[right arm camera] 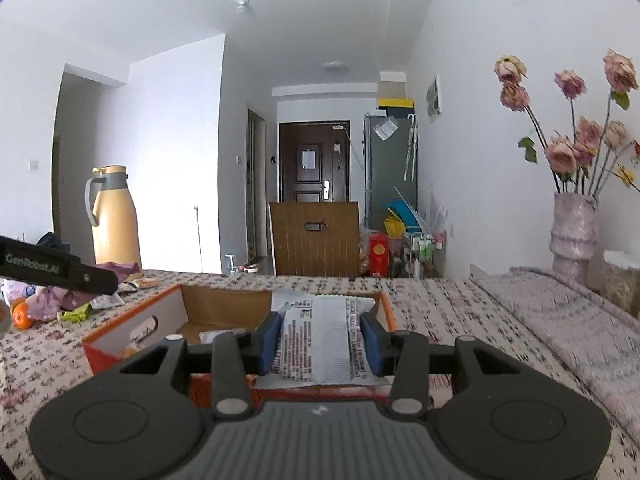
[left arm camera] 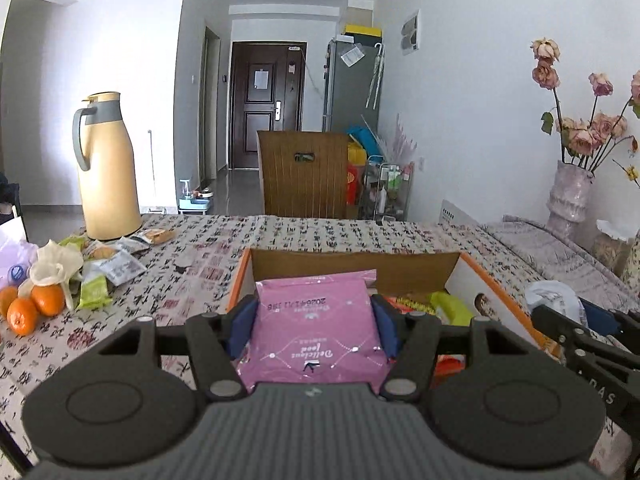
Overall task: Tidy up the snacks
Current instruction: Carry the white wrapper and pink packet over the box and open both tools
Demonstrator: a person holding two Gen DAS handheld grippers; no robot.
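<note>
My left gripper (left arm camera: pixel 315 322) is shut on a pink snack packet (left arm camera: pixel 316 332) and holds it over the near left part of an open cardboard box (left arm camera: pixel 352 266) with orange edges. Several snacks (left arm camera: pixel 448 308) lie inside the box. My right gripper (right arm camera: pixel 320 338) is shut on a white snack packet (right arm camera: pixel 320 340) with black print, held over the same box (right arm camera: pixel 224 300), above its right side. The right gripper also shows at the right edge of the left wrist view (left arm camera: pixel 592 332). Loose snack packets (left arm camera: pixel 116 264) lie on the table to the left.
A tan thermos jug (left arm camera: pixel 106 168) stands at the table's far left. Oranges (left arm camera: pixel 32 304) and a crumpled wrapper lie at the left edge. A vase of dried roses (left arm camera: pixel 568 196) stands at the right. A wooden chair back (left arm camera: pixel 304 172) is beyond the table.
</note>
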